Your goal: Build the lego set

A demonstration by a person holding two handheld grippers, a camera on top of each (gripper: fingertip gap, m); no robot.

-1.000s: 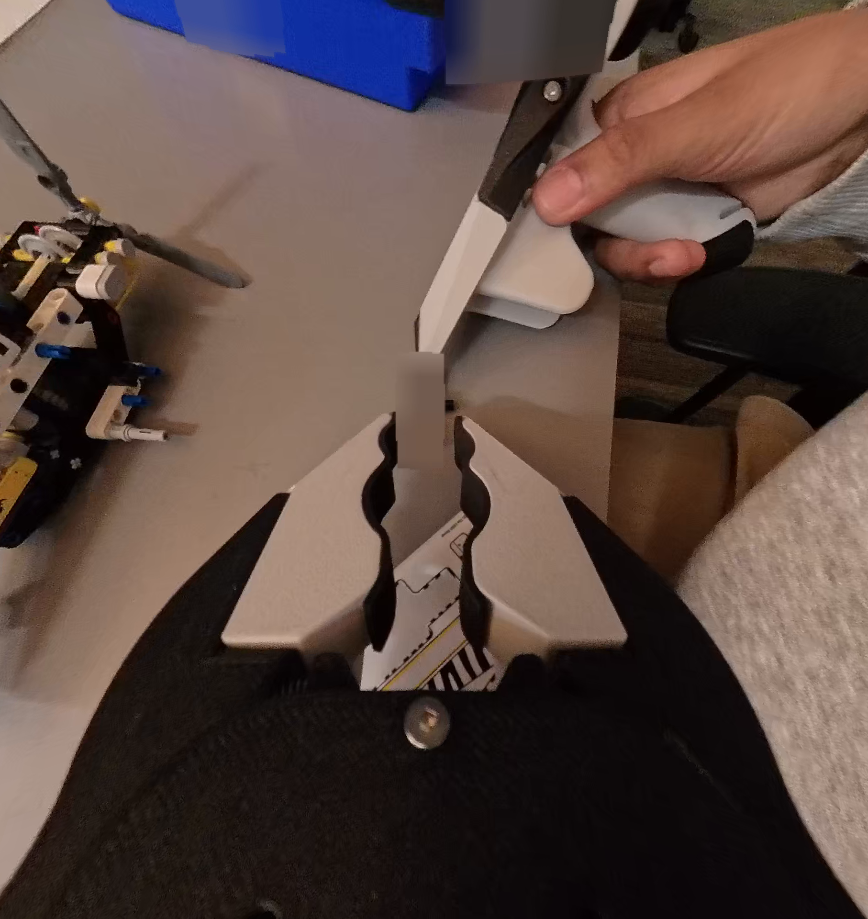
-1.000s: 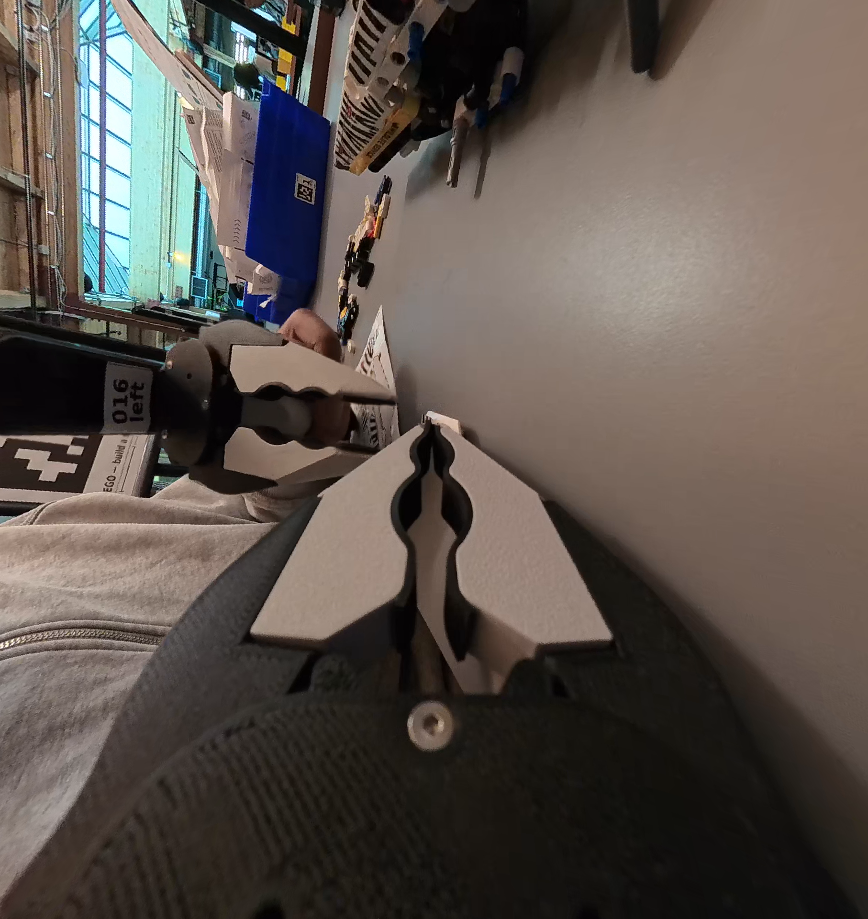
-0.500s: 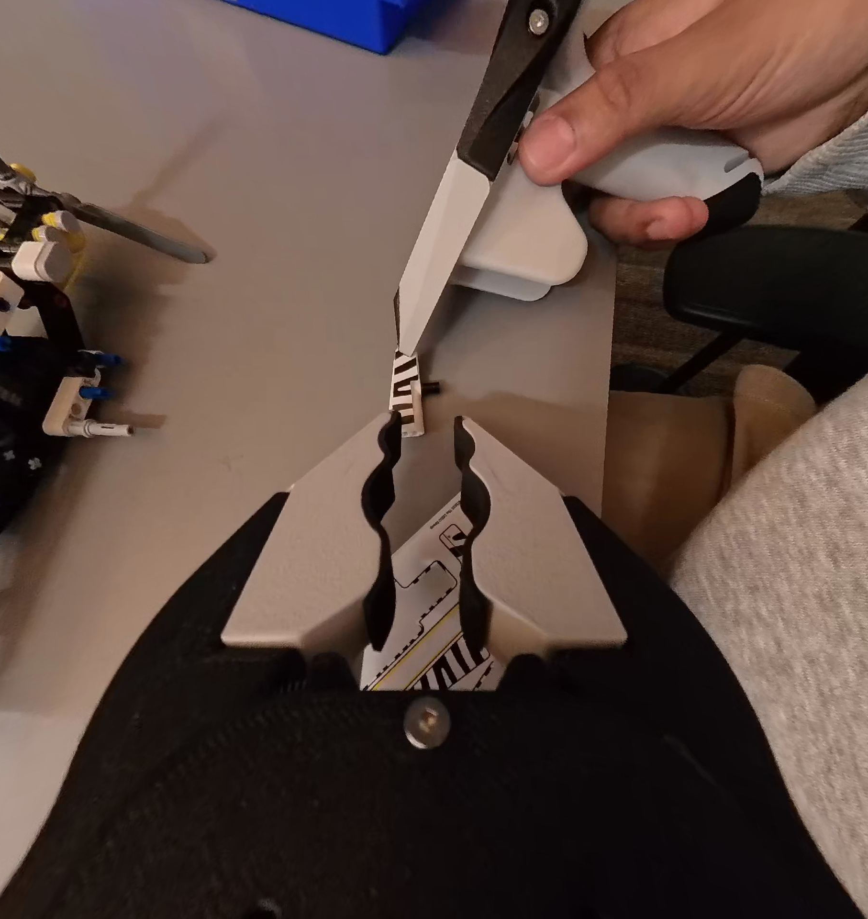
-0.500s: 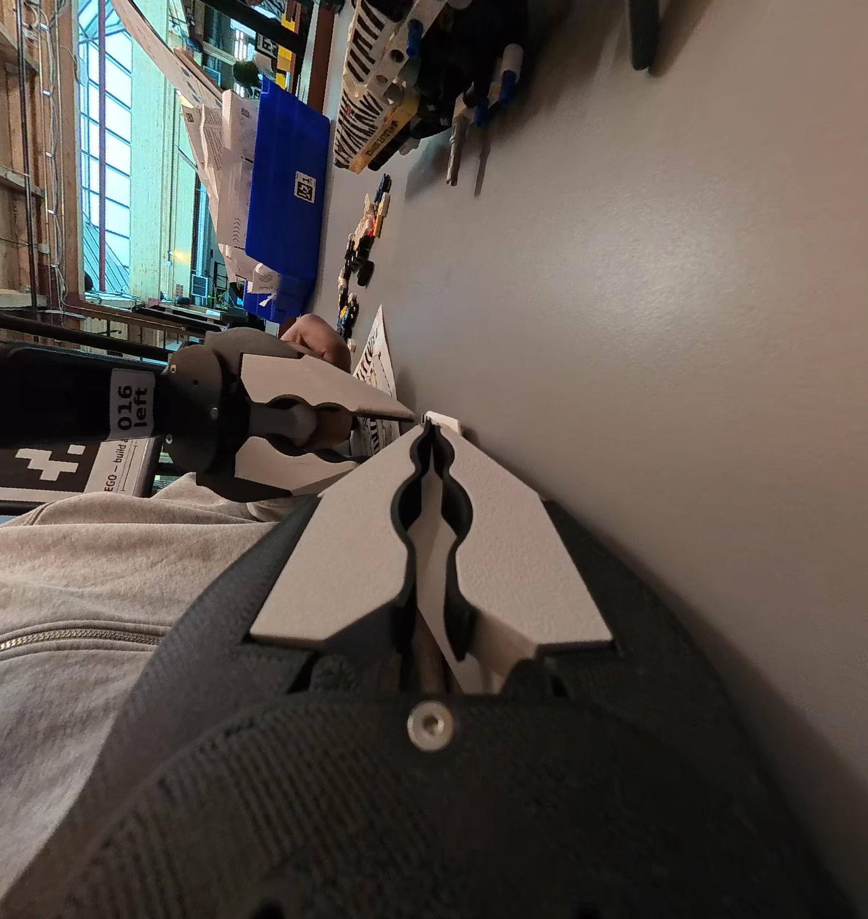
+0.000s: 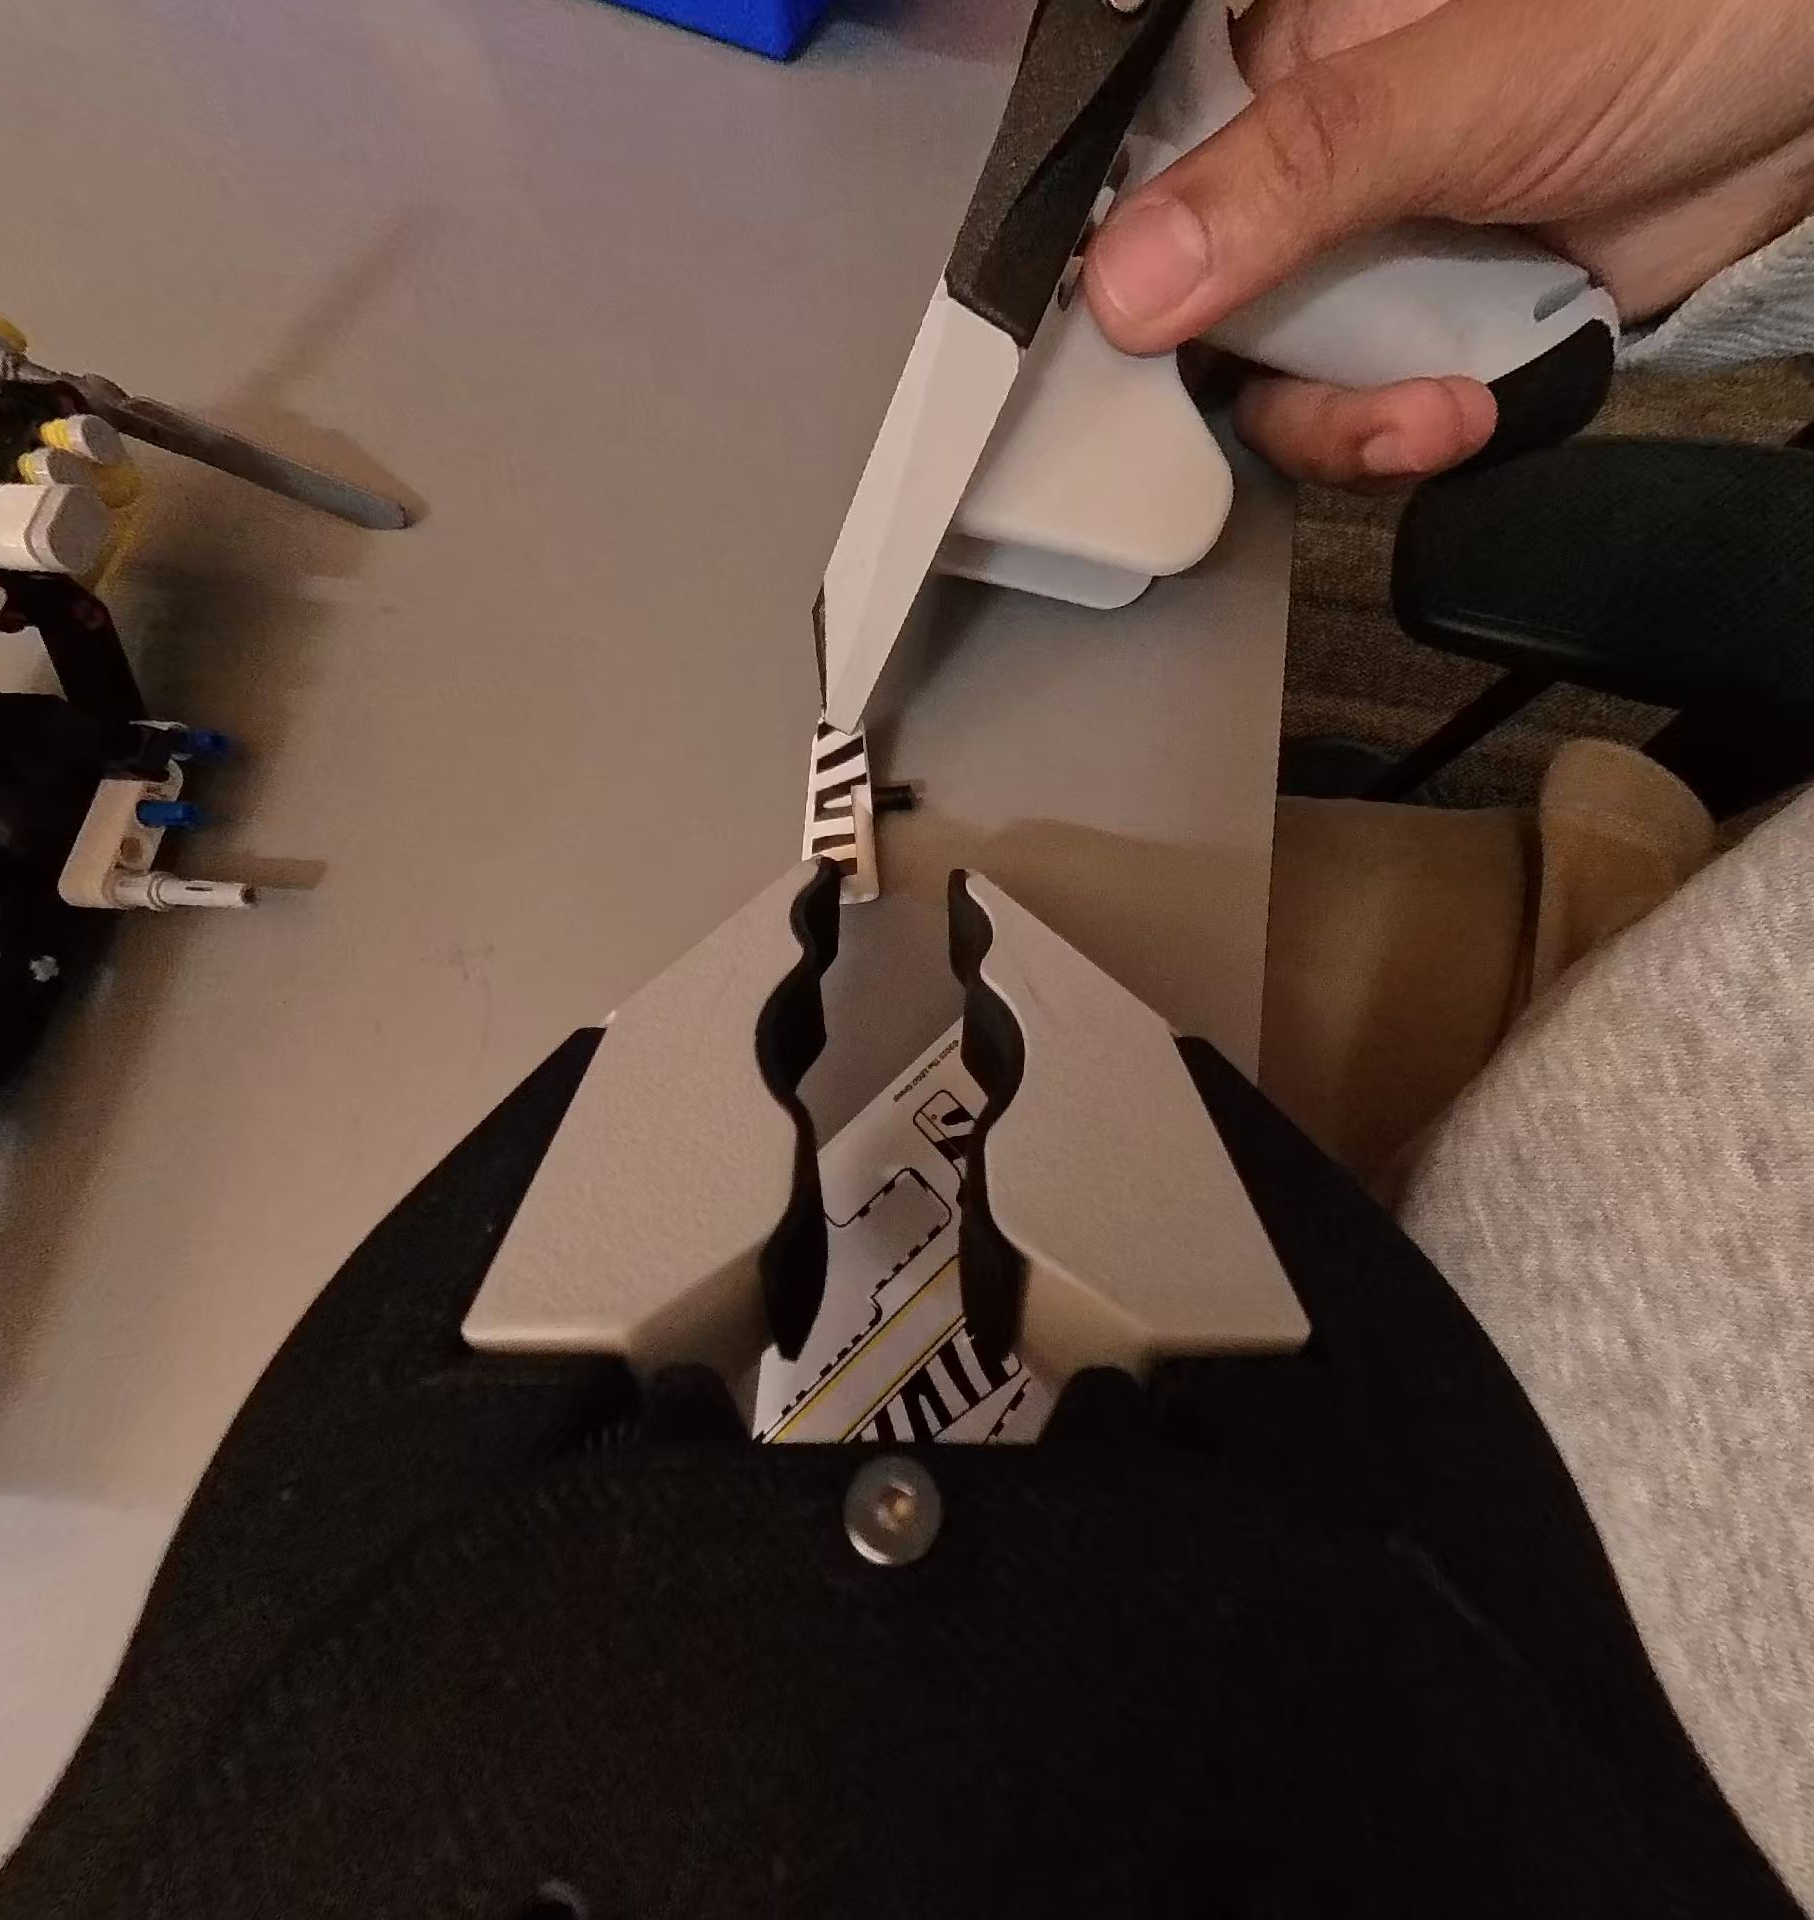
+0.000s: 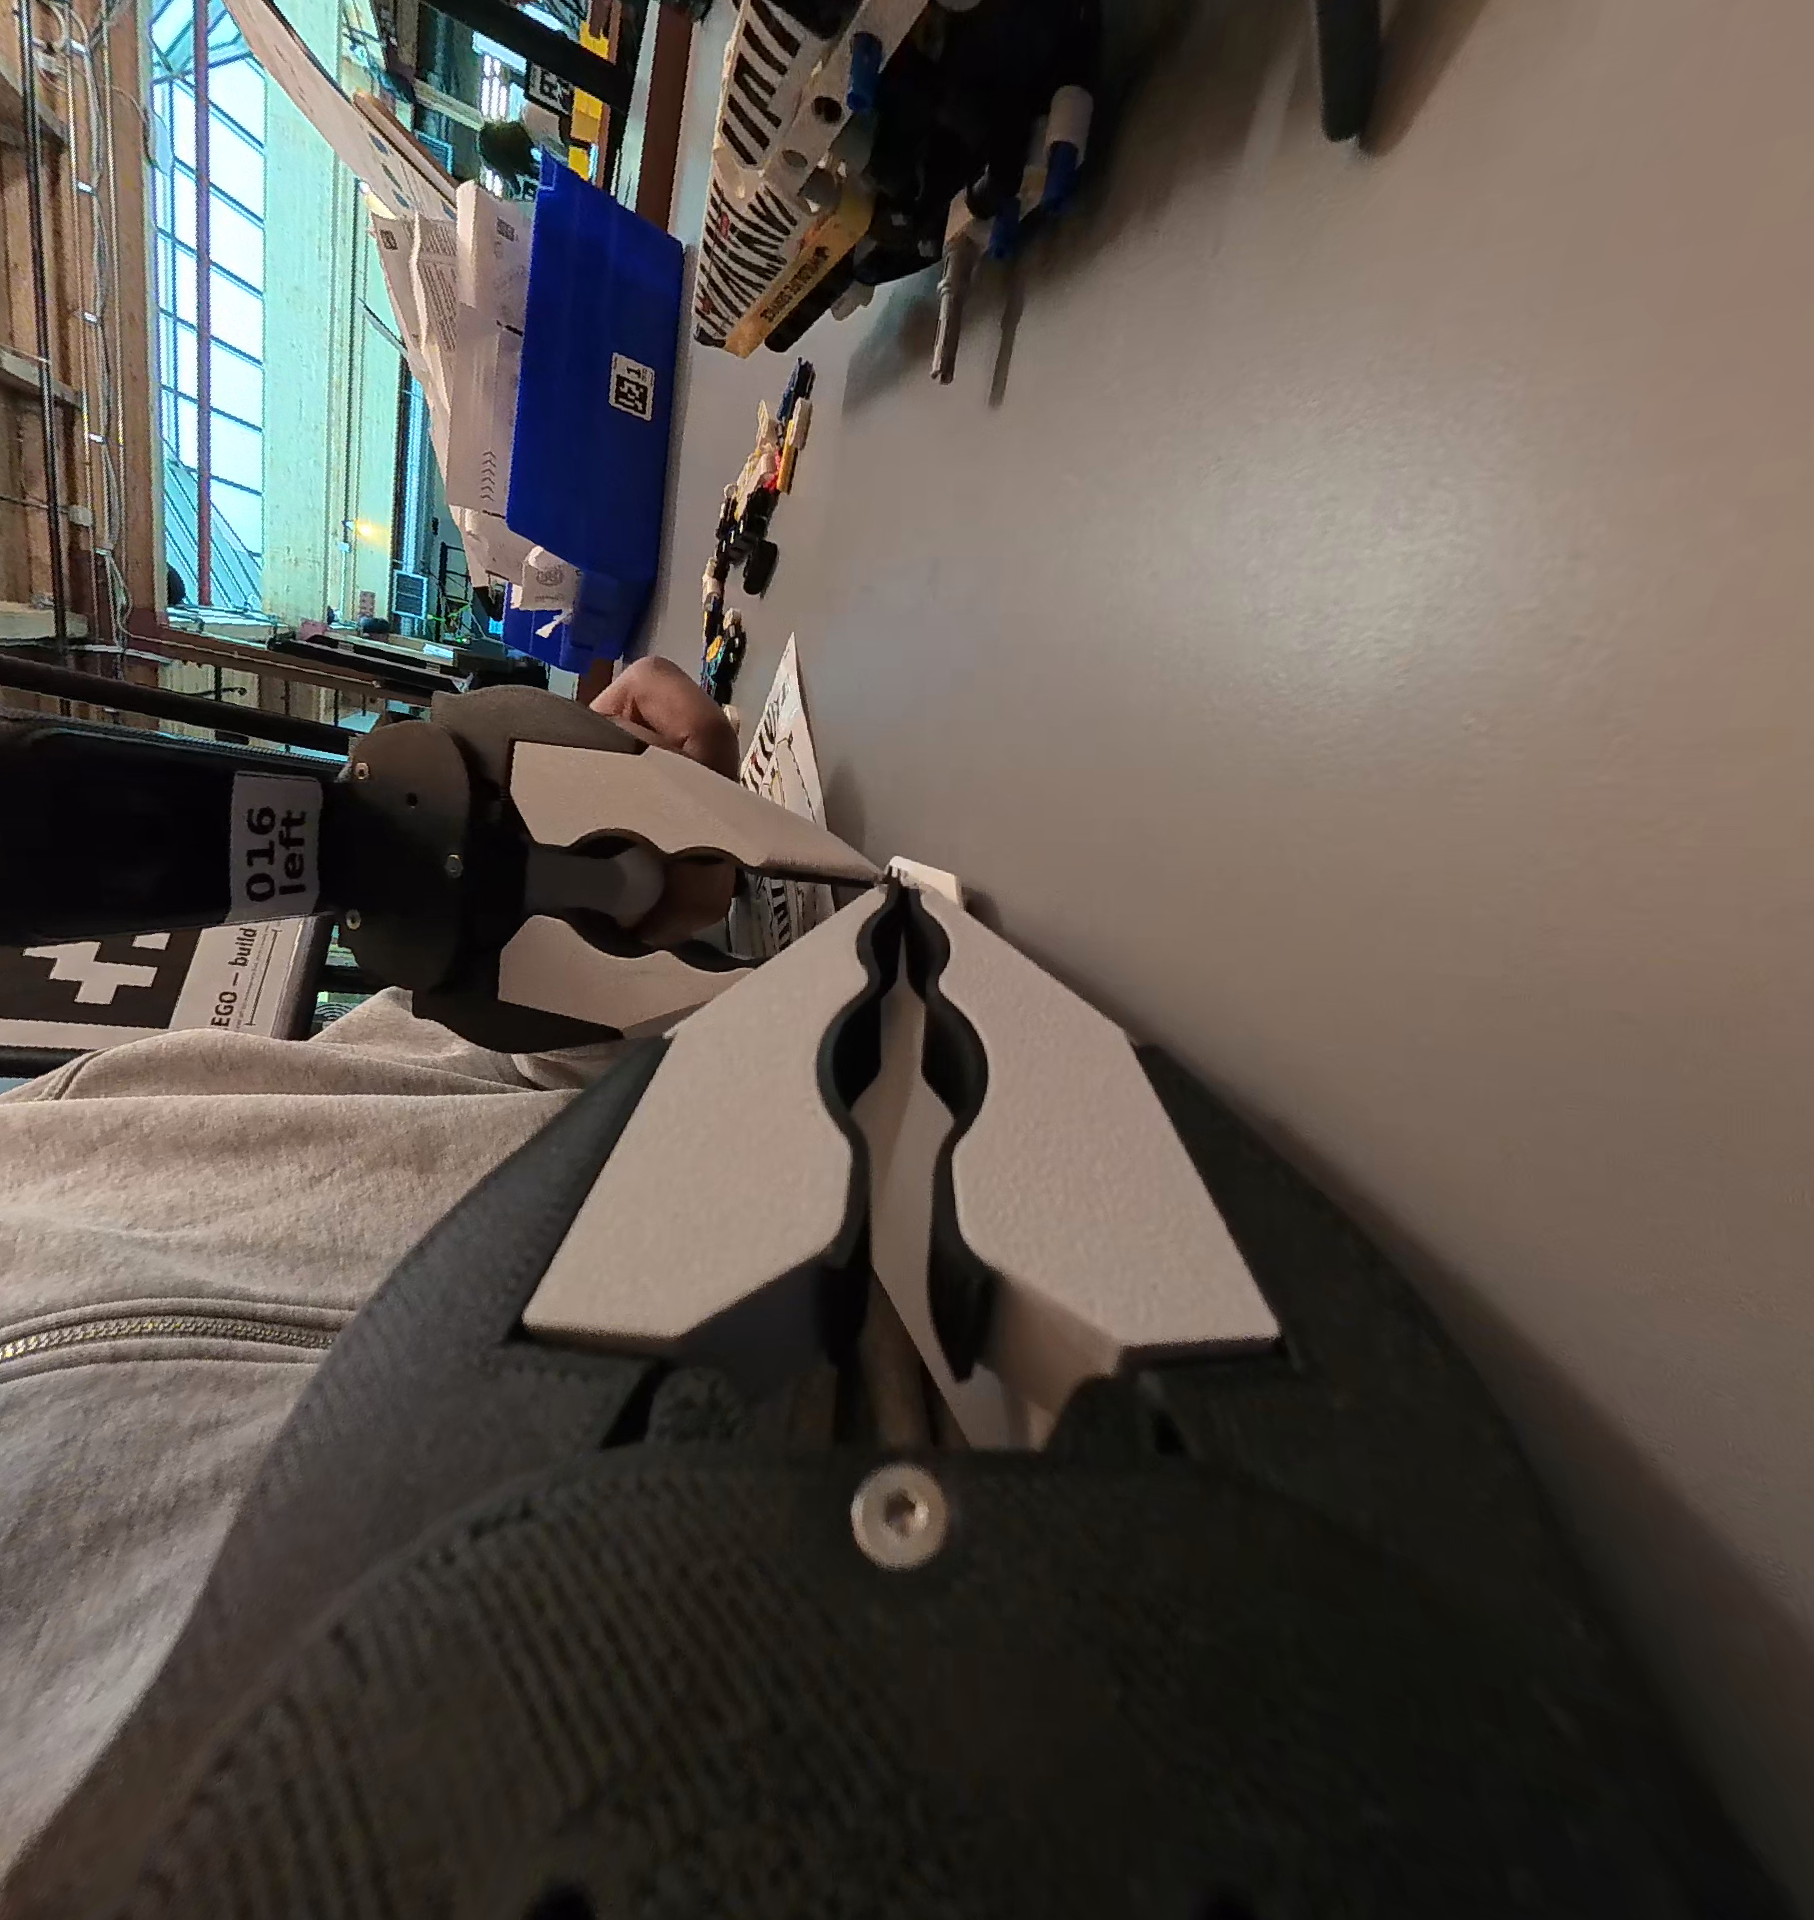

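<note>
At the left edge of the left wrist view, the half-built lego model (image 5: 20,748) is sitting on the grey table (image 5: 529,343), well apart from the work. At centre frame, the left gripper (image 5: 887,883) is standing with its jaws parted and nothing between them, its left tip just touching the small white striped piece (image 5: 835,810). From the upper right, the right gripper (image 5: 841,686) is reaching down, clenched on that piece's top end, the hand (image 5: 1505,177) squeezing its handle. Low in the frame, the sticker sheet (image 5: 892,1299) is lying under the left jaws. Judging from this, the piece is being handed over or pressed flat; the left jaws should centre on it before closing, while the right one is keeping it steady.
</note>
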